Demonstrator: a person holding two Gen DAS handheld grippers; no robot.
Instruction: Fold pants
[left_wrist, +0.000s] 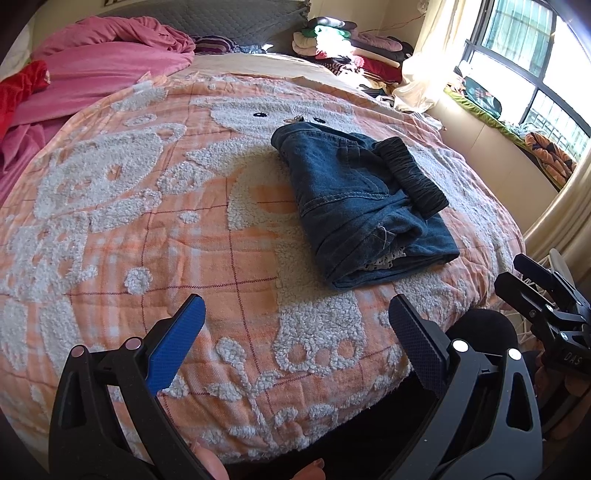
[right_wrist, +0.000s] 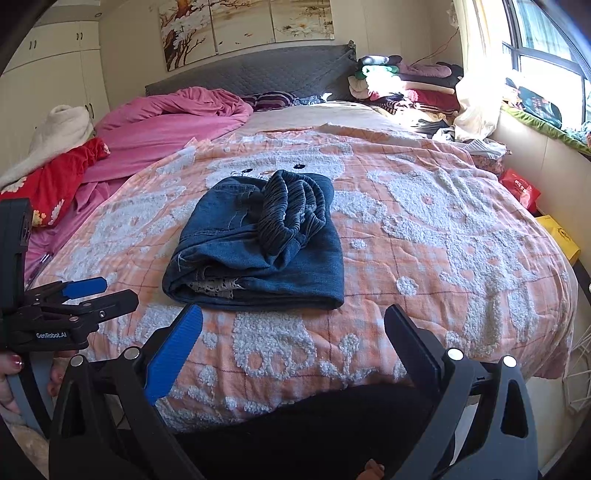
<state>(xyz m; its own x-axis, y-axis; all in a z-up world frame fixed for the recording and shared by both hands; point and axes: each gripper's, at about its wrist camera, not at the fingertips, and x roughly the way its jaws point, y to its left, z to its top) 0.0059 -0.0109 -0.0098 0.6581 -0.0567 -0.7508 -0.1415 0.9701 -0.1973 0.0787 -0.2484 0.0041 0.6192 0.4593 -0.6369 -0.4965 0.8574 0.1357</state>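
Note:
Blue denim pants (left_wrist: 354, 192) lie folded into a compact bundle on the orange bear-pattern blanket (left_wrist: 147, 221), with the dark elastic waistband (left_wrist: 413, 177) on top. They also show in the right wrist view (right_wrist: 258, 251). My left gripper (left_wrist: 295, 314) is open and empty, held back over the blanket's near edge, apart from the pants. My right gripper (right_wrist: 291, 325) is open and empty just in front of the bundle. The right gripper appears at the right edge of the left wrist view (left_wrist: 539, 295), and the left gripper at the left of the right wrist view (right_wrist: 92, 291).
A pink duvet (right_wrist: 177, 122) and red cloth (right_wrist: 55, 177) lie at the bed's far left. Piled clothes (right_wrist: 406, 85) sit by the grey headboard (right_wrist: 258, 74). A window ledge (right_wrist: 535, 122) runs along the right, with red and yellow bags (right_wrist: 524, 192) below.

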